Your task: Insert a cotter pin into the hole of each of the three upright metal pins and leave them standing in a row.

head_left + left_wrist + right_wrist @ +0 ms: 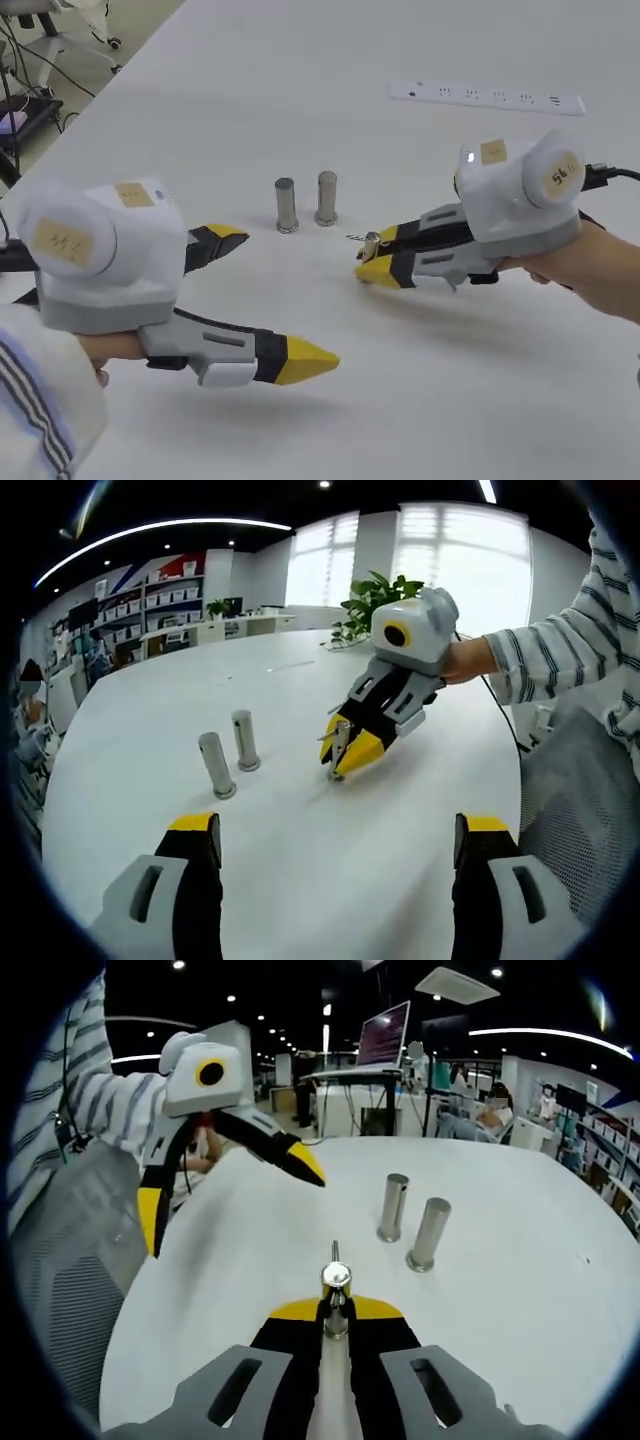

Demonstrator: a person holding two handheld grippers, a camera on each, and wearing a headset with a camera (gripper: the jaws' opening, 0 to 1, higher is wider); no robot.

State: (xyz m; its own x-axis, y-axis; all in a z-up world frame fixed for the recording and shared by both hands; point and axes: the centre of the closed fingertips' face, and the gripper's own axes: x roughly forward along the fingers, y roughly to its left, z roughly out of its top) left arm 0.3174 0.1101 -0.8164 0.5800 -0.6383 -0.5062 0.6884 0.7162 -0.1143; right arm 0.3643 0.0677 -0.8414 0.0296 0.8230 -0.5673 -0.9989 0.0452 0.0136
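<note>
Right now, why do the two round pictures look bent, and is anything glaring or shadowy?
Head view: soft even light, only faint shadows under the right tongs on the white table. Left gripper view: fisheye lens curves the table edge; windows are washed out. Right gripper view: dark ceiling, and the held metal pin shows a bright glint.

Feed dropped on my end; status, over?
Left gripper open, empty. Right gripper shut on metal pin. Two upright metal pins on table. Nothing between.
</note>
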